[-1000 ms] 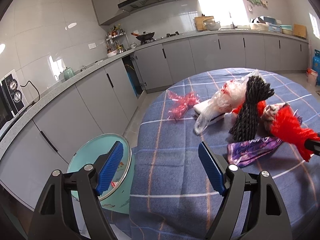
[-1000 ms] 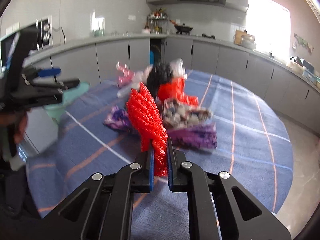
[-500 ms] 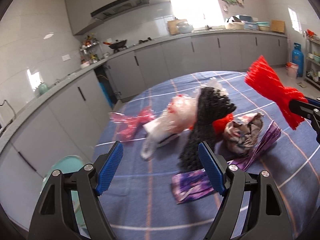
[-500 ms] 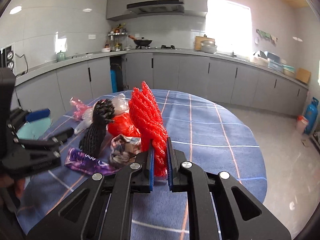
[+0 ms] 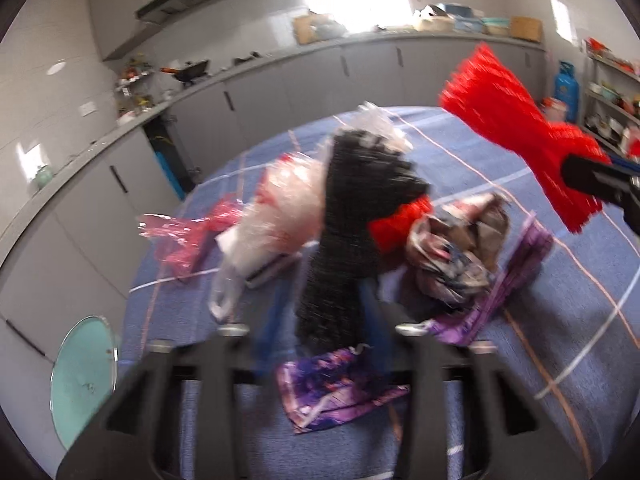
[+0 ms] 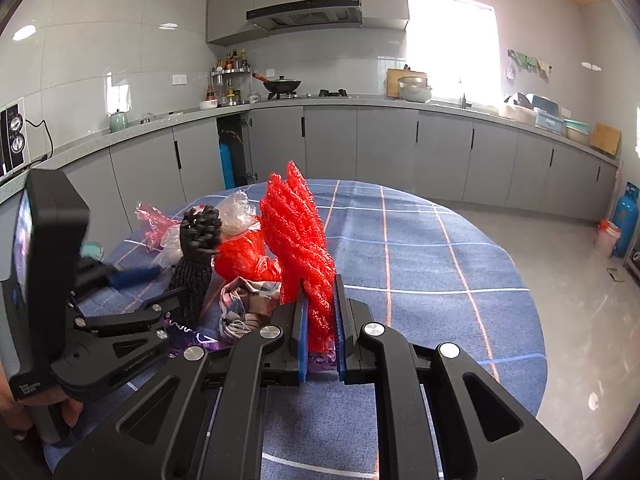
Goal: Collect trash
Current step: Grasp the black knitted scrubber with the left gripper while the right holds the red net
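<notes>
Right gripper [image 6: 320, 334] clamps red foam net [image 6: 298, 240], long axis upright. Left gripper [image 5: 320, 344] fingers apart, flanking upright black foam net [image 5: 352, 236].

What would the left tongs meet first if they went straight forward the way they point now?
Most likely the upright black foam net sleeve, which stands directly ahead between the left tongs' blurred fingers, perhaps already at their tips; depth is unclear.

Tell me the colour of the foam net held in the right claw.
Bright red foam net; clearest in the right wrist view.
</notes>
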Available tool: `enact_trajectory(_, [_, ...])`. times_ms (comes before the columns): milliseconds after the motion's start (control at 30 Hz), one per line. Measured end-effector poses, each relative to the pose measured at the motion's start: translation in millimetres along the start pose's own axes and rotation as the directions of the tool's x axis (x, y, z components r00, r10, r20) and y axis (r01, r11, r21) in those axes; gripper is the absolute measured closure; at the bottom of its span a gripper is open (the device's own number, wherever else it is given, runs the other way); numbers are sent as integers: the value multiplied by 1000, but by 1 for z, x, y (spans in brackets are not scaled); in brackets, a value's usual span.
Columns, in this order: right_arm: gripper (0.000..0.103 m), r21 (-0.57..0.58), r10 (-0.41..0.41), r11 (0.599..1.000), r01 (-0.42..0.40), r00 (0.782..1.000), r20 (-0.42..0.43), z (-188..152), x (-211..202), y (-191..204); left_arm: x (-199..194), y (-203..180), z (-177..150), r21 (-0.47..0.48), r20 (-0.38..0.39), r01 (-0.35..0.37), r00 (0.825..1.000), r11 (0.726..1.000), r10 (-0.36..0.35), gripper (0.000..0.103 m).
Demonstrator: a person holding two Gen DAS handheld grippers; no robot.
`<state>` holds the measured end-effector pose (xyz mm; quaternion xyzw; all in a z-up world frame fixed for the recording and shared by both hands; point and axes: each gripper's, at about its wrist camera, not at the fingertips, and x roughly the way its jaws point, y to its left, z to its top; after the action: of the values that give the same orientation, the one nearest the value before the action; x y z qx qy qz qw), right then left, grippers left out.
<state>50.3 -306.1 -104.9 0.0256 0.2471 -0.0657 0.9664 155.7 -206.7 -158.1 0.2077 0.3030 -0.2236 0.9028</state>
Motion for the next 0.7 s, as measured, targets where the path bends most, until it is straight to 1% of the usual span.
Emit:
enact_trajectory(33, [92, -1, 0, 1000, 0, 1000, 3, 1, 0, 0, 0, -1, -1, 7, -5, 11, 1000, 1000, -11, 102])
enact_trajectory(100, [92, -1, 3, 1000, -3, 1000, 12, 3, -4, 0, -5, 2, -1, -4, -2, 10, 1000, 1000, -10, 102])
enact_trajectory(167, [92, -4, 6, 1000, -6, 1000, 19, 1, -6, -1, -13, 8, -1, -15, 16, -2, 1000, 1000, 2, 102])
enact_trajectory(300, [92, -11, 28, 1000, -27, 999, 28, 4, -8, 7, -42, 31, 1, -60, 71, -29, 997, 998, 33, 102])
enact_trajectory(367, [92, -15, 42, 999, -41, 999, 33, 5, -9, 11, -52, 43, 2, -75, 85, -40, 995, 996, 46, 102])
enact_trajectory(533, [92, -21, 66, 998, -66, 997, 36, 11, -7, 23, -66, 60, -2, -101, 96, -55, 993, 993, 65, 102])
enact_trajectory(600, [92, -21, 68, 998, -67, 997, 34, 11, -6, 26, -66, 60, -4, -96, 96, -46, 994, 994, 55, 102])
enact_trajectory(633, [92, -24, 66, 998, -65, 997, 33, 11, -6, 26, -65, 60, -5, -96, 98, -47, 994, 994, 57, 101])
enact_trajectory(667, [92, -26, 61, 998, -60, 998, 30, 10, -6, 26, -63, 60, -5, -101, 102, -53, 993, 993, 63, 96])
enact_trajectory(700, [92, -27, 52, 998, -51, 998, 25, 10, -5, 25, -59, 58, -6, -98, 95, -45, 994, 994, 55, 82])
